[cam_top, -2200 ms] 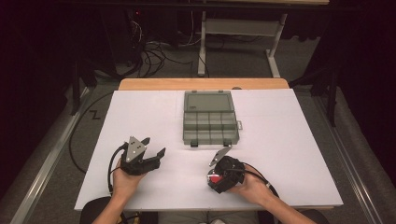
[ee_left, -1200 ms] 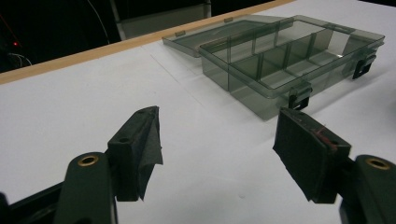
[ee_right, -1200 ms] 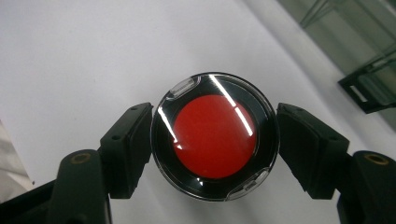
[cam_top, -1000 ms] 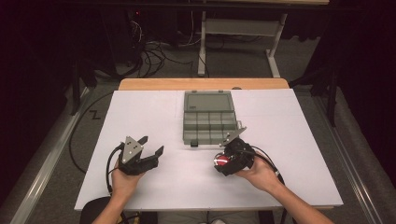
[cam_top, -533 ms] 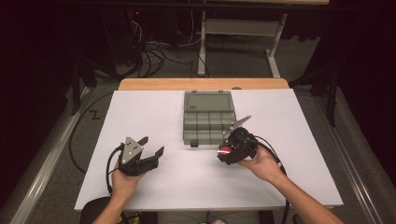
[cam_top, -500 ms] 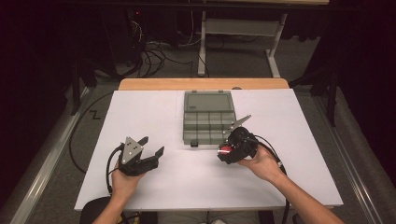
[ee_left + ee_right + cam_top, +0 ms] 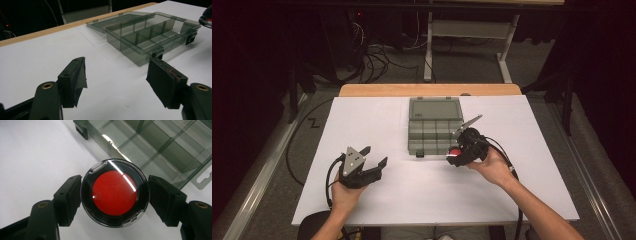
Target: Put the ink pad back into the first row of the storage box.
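A round black case with a red disc under a clear lid [image 7: 115,193] is clamped between the two black jaws of the right hand-held gripper [image 7: 115,200], one jaw pressed to each side of its rim. In the high view, this right hand-held gripper [image 7: 462,150] is held by the person's right hand [image 7: 493,167] just at the near right corner of a smoky translucent compartment box [image 7: 432,134], with the red of the case [image 7: 455,152] seen at the box's front edge. From the right gripper view, the case is seen above the white surface [image 7: 32,162], with the box's front wall, latch and divided compartments [image 7: 160,147] lying just beyond it.

The left hand-held gripper [image 7: 117,82] is seen with its jaws spread wide and nothing between them. In the high view it [image 7: 364,167] is held by the left hand [image 7: 343,195] over the near left part of the white surface [image 7: 377,125], well apart from the box. In the left gripper view, the box [image 7: 150,37] lies ahead with its lid folded flat open behind it and its compartments looking empty.

A wooden strip [image 7: 432,90] is seen along the far edge of the surface.
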`<state>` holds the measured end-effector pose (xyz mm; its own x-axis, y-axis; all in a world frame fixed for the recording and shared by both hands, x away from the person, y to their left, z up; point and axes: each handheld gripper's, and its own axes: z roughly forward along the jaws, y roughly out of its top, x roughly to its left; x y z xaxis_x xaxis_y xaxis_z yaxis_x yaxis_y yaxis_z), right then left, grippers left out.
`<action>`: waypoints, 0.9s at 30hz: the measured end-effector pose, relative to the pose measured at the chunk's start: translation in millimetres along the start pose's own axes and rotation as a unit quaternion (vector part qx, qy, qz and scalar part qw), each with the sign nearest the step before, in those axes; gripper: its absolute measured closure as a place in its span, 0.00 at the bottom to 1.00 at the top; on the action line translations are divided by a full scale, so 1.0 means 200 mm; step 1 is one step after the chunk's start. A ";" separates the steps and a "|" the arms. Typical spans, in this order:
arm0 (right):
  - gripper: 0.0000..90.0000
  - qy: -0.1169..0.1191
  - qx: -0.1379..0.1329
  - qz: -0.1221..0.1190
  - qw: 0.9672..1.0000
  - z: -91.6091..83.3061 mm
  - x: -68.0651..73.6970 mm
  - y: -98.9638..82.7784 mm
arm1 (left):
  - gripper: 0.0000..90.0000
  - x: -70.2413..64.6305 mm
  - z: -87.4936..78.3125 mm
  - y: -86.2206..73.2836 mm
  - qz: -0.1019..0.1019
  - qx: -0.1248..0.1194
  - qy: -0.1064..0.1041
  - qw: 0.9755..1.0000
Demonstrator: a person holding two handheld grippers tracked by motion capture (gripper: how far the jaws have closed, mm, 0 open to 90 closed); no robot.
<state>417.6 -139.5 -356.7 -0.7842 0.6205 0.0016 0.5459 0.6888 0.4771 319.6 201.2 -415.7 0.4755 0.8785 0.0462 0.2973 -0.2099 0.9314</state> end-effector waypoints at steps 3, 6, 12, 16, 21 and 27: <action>0.35 -0.001 -0.001 0.007 1.000 0.00 -0.02 0.02 | 0.35 0.00 0.00 0.00 0.000 0.000 0.000 1.000; 0.35 -0.002 -0.006 0.011 1.000 -0.01 -0.05 0.03 | 0.35 0.00 0.00 0.00 0.001 -0.004 0.002 1.000; 0.35 -0.006 -0.005 0.025 1.000 -0.01 -0.09 0.06 | 0.35 0.00 0.00 0.00 0.002 -0.004 0.001 1.000; 0.35 -0.009 -0.004 0.034 0.999 0.00 -0.13 0.08 | 0.36 0.00 0.00 0.00 0.002 -0.005 0.001 1.000; 0.35 -0.010 -0.001 0.042 0.999 0.02 -0.17 0.09 | 0.36 0.00 0.00 0.00 0.002 -0.006 0.002 1.000; 0.35 -0.016 -0.001 0.051 0.999 0.04 -0.20 0.11 | 0.36 0.00 -0.01 0.00 0.005 -0.006 0.002 1.000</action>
<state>463.1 -145.3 -353.0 -0.7144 0.6994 0.0227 0.6226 0.6205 0.4768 318.6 201.2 -415.1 0.4751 0.8782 0.0561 0.2832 -0.2130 0.9351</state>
